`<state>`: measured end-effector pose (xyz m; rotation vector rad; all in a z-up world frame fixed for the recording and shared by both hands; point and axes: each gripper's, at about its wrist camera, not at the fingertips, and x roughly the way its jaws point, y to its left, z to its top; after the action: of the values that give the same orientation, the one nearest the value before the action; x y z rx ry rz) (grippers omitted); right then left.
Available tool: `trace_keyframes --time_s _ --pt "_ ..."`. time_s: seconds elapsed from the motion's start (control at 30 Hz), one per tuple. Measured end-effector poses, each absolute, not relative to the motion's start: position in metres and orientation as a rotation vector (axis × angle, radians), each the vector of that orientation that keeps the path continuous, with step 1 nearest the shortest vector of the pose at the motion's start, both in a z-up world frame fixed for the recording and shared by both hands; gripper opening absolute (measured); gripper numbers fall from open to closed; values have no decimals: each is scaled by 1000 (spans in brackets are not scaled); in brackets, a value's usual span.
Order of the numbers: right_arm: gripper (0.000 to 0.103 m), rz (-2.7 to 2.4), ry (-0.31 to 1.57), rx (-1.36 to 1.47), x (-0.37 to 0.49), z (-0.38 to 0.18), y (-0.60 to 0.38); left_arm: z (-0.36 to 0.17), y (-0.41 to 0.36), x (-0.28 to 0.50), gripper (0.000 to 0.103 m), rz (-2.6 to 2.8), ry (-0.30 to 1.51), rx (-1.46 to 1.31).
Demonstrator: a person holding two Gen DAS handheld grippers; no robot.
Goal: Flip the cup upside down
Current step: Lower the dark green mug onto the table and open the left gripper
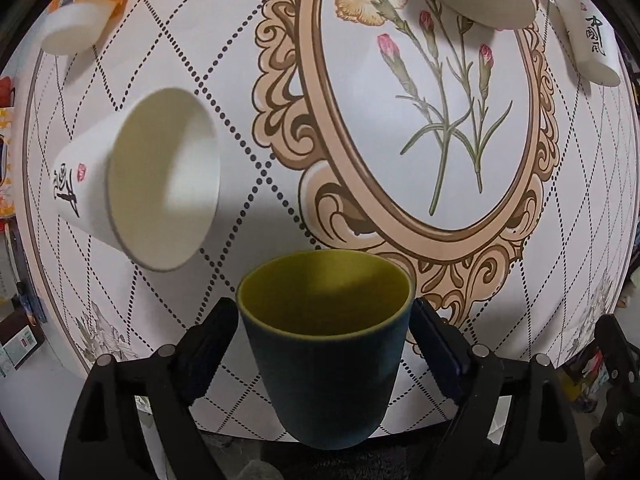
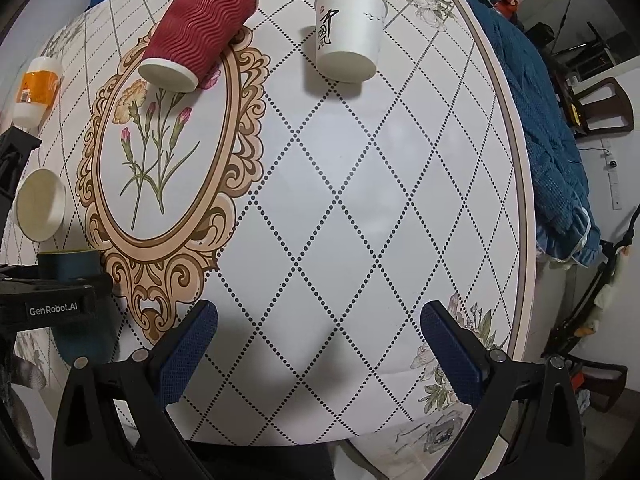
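A dark blue cup with a yellow-green inside [image 1: 324, 356] sits between the fingers of my left gripper [image 1: 324, 332], mouth facing forward and up, held above the table's near edge. The left jaws press its sides. The same cup [image 2: 70, 266] shows at the left edge of the right wrist view, clamped in the left gripper's black body. My right gripper [image 2: 318, 332] is open and empty, hovering over the patterned tablecloth [image 2: 360, 200].
A white paper cup [image 1: 160, 180] stands upside down at the left. A red ribbed cup [image 2: 200, 28] and another white printed cup [image 2: 348, 32] stand upside down farther back. An orange-labelled bottle [image 2: 36, 88] lies at far left. A blue cloth [image 2: 552, 140] hangs beyond the table's right edge.
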<state>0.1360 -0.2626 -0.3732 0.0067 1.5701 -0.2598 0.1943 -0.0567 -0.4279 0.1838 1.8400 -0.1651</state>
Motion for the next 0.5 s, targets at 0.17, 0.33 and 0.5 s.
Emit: trace_keyframes --time_s 0.17,0.33,0.5 --pt "103 -252 1566 2 135 -371 -259 -422 -53 192 87 -156 1821 201" --pt "103 -249 1560 -1 132 -368 -257 -410 -61 194 87 -148 1814 188" --pt "103 -248 1550 1 129 -363 -256 -397 -61 190 87 -139 1800 172"
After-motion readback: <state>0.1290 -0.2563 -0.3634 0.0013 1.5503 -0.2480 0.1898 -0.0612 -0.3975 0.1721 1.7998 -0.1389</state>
